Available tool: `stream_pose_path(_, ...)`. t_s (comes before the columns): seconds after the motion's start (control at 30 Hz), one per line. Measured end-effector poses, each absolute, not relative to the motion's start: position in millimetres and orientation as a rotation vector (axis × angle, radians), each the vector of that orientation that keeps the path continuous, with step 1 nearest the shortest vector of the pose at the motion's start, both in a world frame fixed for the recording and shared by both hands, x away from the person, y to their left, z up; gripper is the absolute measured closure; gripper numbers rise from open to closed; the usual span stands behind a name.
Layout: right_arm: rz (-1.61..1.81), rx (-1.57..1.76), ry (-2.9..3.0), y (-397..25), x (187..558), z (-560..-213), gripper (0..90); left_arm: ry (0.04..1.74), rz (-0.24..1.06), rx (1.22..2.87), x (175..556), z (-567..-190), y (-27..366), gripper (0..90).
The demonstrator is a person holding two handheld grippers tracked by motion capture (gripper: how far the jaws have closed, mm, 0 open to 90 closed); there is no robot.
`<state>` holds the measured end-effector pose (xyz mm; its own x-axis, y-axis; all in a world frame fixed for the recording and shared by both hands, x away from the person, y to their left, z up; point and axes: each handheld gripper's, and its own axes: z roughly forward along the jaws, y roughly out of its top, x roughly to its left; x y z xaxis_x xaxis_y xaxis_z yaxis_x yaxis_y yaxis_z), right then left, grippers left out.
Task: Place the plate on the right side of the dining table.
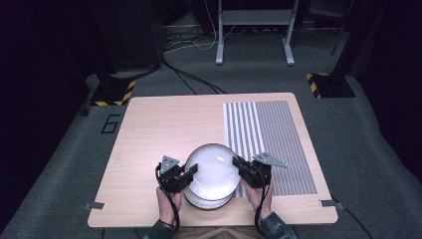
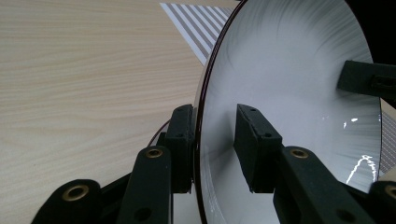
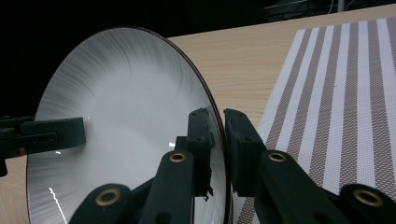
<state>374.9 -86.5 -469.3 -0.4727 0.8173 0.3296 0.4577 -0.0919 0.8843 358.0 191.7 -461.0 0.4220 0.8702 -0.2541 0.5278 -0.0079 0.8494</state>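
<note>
Left gripper [image 1: 191, 172]: black housing, grey three-cornered plate on top, black cable trailing back along the forearm. In the left gripper view its fingers [image 2: 256, 147] are blocky matte black pads, each with small dark screw recesses, carried on black link arms pinned with brass-coloured rivets.

Right gripper [image 1: 240, 167]: same black build, grey three-cornered plate with small holes, black cable looping toward the wrist. In the right gripper view, fingers [image 3: 241, 149] are flat black pads on black links with brass-ringed pivots.

Person: dark grey-green sleeves at both wrists.
</note>
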Motion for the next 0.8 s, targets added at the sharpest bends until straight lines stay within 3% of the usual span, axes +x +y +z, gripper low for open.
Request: stream_pose_path(0.8, 1.584, 1.397, 1.813, -102.9, 370.4, -458.2, 80.4, 1.197, 0.411, 1.689, 367.7, -453.8, 175.2, 65.9)
